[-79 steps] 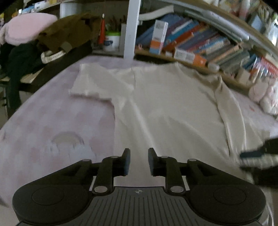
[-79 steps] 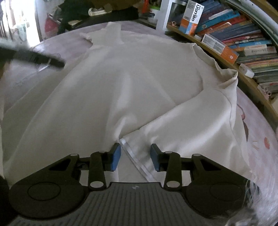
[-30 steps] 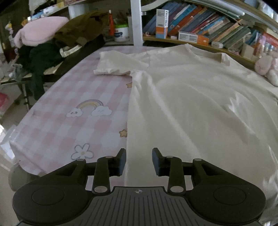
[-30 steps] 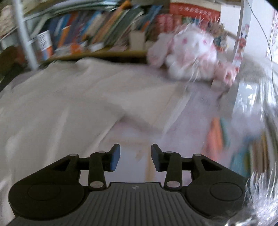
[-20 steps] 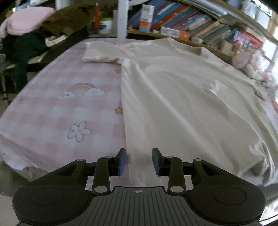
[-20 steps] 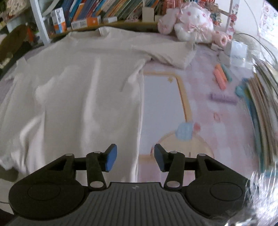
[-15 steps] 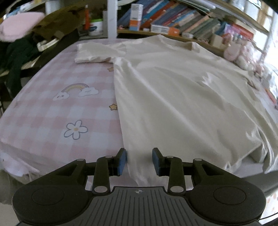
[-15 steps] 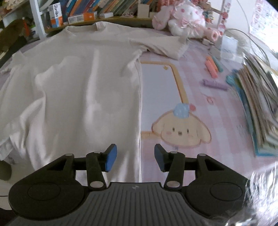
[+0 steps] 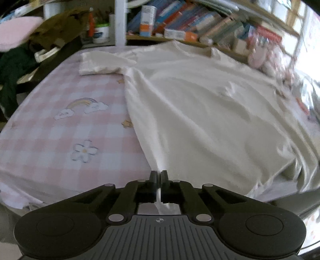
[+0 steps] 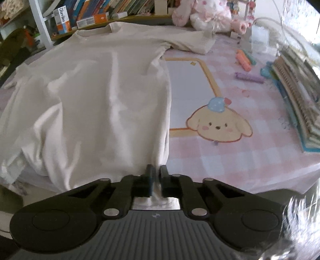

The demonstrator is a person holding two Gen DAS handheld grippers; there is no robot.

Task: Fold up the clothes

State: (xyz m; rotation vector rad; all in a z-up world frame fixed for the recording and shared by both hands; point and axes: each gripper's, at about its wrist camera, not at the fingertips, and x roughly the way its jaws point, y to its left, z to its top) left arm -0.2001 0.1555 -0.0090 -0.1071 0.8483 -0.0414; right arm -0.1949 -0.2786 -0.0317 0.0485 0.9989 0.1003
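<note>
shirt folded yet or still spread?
Spread: the white T-shirt lies flat, sleeves out; both grippers pinch its hem corners.

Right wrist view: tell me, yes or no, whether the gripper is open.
No, the right gripper is shut, pinching the hem of the cream T-shirt between its fingers.

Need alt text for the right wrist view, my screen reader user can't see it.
The right gripper is shut on the near hem corner of a cream T-shirt spread flat, collar away, on a pink checked tablecloth. Right of the shirt are a puppy print, crayons and stacked notebooks; plush toys and books line the far edge.
</note>
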